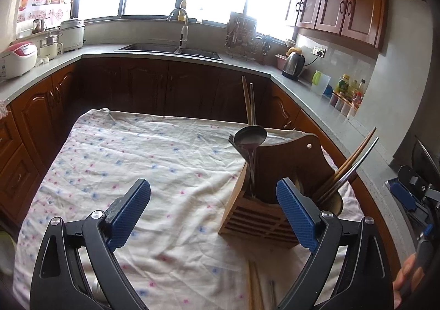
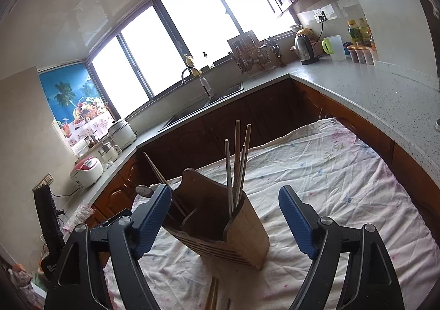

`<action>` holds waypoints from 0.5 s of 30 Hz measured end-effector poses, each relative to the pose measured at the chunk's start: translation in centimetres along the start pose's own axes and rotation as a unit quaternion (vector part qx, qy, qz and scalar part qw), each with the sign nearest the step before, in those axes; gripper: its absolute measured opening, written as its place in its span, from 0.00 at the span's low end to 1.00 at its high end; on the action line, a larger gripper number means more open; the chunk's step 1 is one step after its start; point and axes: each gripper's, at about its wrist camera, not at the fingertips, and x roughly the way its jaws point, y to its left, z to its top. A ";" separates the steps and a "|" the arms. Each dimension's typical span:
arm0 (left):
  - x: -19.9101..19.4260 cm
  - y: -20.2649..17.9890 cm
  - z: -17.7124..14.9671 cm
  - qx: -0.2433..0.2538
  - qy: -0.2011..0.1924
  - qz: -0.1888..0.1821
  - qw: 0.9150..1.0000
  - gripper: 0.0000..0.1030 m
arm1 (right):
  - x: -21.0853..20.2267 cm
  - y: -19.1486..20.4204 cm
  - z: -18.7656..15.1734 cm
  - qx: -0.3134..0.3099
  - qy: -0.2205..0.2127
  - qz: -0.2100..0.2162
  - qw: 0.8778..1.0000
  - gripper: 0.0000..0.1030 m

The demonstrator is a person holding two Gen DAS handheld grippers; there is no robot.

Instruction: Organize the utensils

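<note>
Both grippers are up above the table with jaws spread wide and nothing between them. The left gripper (image 1: 213, 213) sits low in its frame, and its right blue pad partly covers the wooden utensil holder (image 1: 264, 216), which stands on the floral tablecloth (image 1: 123, 150) right of center. In the right wrist view the same holder (image 2: 220, 224) sits bottom center, framed by the right gripper (image 2: 225, 223), whose left pad overlaps the holder's left edge.

What's in the holder: a metal spoon (image 1: 250, 136) stands bowl-up in the left compartment along with a couple of tall sticks (image 1: 249, 101), and a bunch of chopsticks (image 1: 349, 164) leans out to the right from the right compartment. From the right wrist they show as upright chopsticks (image 2: 236, 164) at center.

Still loose on the cloth: a pair of wooden chopsticks (image 1: 254, 285) at the bottom edge, just in front of the holder, with a thin metal one (image 1: 272, 293) beside them. Right wrist catches them too (image 2: 212, 293).

Around: sink (image 1: 170, 49) top center, kettle (image 1: 294, 63) upper right, rice cooker (image 1: 18, 58) at left.
</note>
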 end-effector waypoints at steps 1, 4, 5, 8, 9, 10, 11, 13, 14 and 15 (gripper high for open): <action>-0.5 0.2 -0.5 0.000 0.000 0.003 1.000 0.92 | -0.4 0.1 -0.3 0.000 0.000 0.001 1.000 0.83; -2.0 1.2 -2.2 -0.004 0.003 0.009 1.000 0.93 | -1.6 0.3 -1.6 0.000 0.002 0.000 1.000 0.85; -2.5 1.5 -2.8 -0.007 0.005 0.010 1.000 0.93 | -2.0 0.3 -2.0 0.000 0.004 0.000 1.000 0.85; -4.0 2.3 -4.6 -0.016 0.013 0.015 1.000 0.93 | -2.9 0.6 -3.5 -0.003 0.012 -0.001 1.000 0.85; -4.5 2.5 -5.3 -0.018 0.014 0.016 1.000 0.93 | -3.2 0.7 -4.0 -0.006 0.016 -0.001 1.000 0.85; -5.1 2.7 -6.0 -0.019 0.014 0.018 1.000 0.93 | -3.6 0.8 -4.6 -0.008 0.019 -0.002 1.000 0.85; -5.6 2.9 -6.6 -0.020 0.014 0.019 1.000 0.93 | -3.9 1.0 -5.1 -0.010 0.021 -0.001 1.000 0.85; -6.7 3.0 -8.0 -0.020 0.016 0.022 0.999 0.93 | -4.8 1.2 -6.1 -0.013 0.025 0.002 1.000 0.85; -7.4 3.2 -8.6 -0.021 0.016 0.022 0.999 0.93 | -5.3 1.4 -6.6 -0.013 0.024 0.005 1.000 0.85; -8.0 3.3 -9.3 -0.022 0.014 0.021 0.999 0.93 | -5.8 1.5 -7.1 -0.015 0.021 0.009 1.000 0.86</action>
